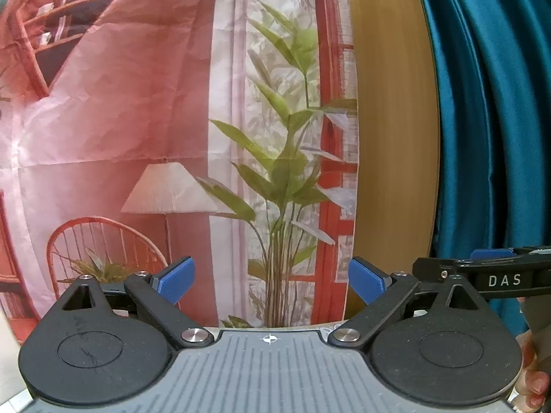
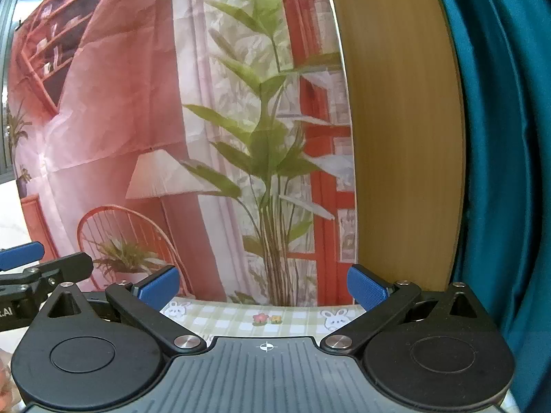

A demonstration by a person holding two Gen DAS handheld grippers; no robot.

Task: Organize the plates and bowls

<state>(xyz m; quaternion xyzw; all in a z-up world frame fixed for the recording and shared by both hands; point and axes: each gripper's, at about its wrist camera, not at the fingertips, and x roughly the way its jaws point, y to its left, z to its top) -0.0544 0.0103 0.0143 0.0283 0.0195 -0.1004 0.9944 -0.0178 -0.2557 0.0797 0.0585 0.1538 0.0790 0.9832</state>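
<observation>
Fabric backdrop [image 1: 113,120] printed with a pink room, a lamp and a tall green plant fills the space ahead of my left gripper [image 1: 272,280], whose blue pads stand spread wide on nothing. To its right run a wooden panel [image 1: 392,137] and a teal curtain [image 1: 492,120]. My right gripper [image 2: 263,287] is likewise splayed and empty, with a green checked tablecloth [image 2: 241,320] with bunnies just below its pads. Plates and bowls appear in neither view.

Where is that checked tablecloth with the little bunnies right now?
The tablecloth shows only in the right wrist view, low in the middle, between the open right claw's blue fingertips and just below the painted backdrop.
</observation>
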